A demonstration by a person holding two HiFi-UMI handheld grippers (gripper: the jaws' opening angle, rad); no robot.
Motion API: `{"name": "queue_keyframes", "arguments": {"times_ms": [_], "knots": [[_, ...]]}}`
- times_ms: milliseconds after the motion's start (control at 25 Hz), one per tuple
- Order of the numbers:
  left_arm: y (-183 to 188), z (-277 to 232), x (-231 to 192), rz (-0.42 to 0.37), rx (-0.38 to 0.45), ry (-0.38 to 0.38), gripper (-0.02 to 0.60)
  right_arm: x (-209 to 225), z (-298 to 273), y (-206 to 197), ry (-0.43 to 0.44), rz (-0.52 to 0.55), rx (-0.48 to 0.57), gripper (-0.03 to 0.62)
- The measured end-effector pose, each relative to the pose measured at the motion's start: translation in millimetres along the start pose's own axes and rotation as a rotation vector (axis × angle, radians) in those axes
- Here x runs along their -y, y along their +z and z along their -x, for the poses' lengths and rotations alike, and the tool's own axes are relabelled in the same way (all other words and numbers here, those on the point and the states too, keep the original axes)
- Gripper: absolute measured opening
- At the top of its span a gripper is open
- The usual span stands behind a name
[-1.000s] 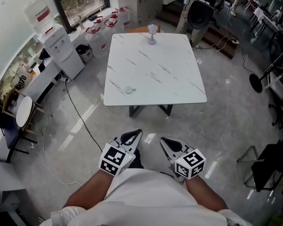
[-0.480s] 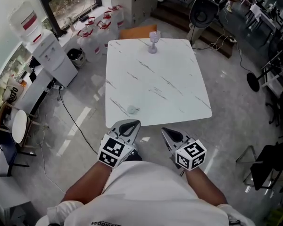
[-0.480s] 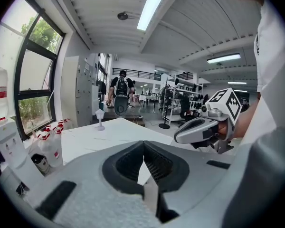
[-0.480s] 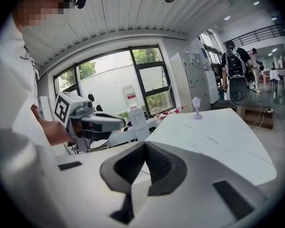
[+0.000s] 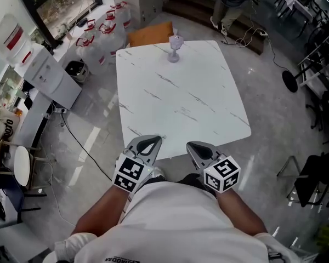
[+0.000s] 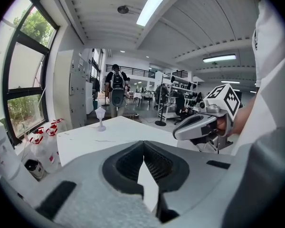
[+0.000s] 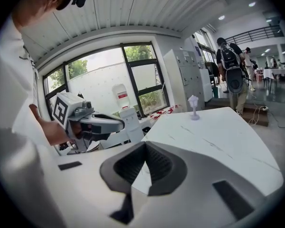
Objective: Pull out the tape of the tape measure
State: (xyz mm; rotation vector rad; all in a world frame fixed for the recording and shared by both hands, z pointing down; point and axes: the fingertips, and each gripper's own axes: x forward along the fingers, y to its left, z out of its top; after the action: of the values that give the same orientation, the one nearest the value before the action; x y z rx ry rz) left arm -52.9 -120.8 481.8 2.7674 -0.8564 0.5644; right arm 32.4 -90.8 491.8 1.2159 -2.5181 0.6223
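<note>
- While both hang by the near edge of the table (image 5: pixel 178 100), my left gripper (image 5: pixel 148 143) has its jaws pressed together, empty.
- Right gripper (image 5: pixel 196 148): same deal, closed on nothing.
- Small lamp figure (image 5: pixel 174 48) stands at the far edge.

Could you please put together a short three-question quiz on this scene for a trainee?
1. True or false: the left gripper holds something between its jaws.
2. What stands near the far edge of the table? A) a mug B) a small lamp C) a book
3. Fill in: the jaws of the right gripper are ____.

Key: 1 false, it is shut with nothing in it; 2 B; 3 shut.
</note>
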Motion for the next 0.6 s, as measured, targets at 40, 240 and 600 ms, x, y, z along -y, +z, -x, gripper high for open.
{"name": "queue_keyframes", "arguments": {"times_ms": [40,240,600], "knots": [[-1,-2,-2,0.001,0.001,-0.005,0.008,3,-2,0,-0.005,-0.004,-0.002,0.006],[-2,-7,-17,0.011,-0.005,-0.005,0.008,8,-16,7,-0.006,-0.006,-0.018,0.006],[-2,-12,-28,0.02,-0.014,0.054,0.008,20,-33,15,0.05,0.03,-0.038,0.006]]}}
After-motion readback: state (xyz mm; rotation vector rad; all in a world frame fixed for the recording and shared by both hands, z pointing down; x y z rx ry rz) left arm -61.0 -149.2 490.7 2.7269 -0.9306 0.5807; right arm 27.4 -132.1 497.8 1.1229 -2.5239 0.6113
